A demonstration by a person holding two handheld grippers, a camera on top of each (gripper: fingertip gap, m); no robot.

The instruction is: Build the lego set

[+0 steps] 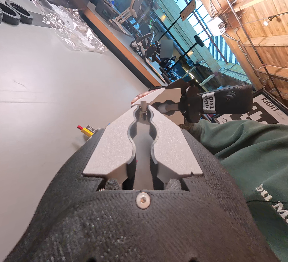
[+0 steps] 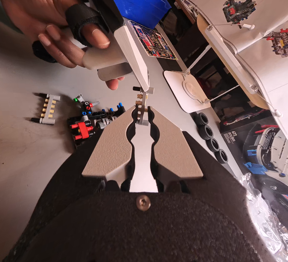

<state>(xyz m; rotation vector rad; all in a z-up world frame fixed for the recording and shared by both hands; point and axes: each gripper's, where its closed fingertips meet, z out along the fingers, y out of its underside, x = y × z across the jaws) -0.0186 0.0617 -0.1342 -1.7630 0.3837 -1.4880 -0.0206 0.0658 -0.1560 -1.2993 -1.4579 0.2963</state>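
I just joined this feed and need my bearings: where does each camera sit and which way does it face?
Left wrist view: sits on the left gripper, looking along its fingers across the white table toward the room; a green sleeve and the right gripper show.
Right wrist view: sits on the right gripper, looking down at the table with loose lego parts; the hand holding the left gripper shows.
Shared: both grippers pinching one grey pin-studded lego piece.

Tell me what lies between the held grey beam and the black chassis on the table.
Nothing visible: the grey beam, gripped by both the left gripper and right gripper, hangs above bare table beside the chassis.
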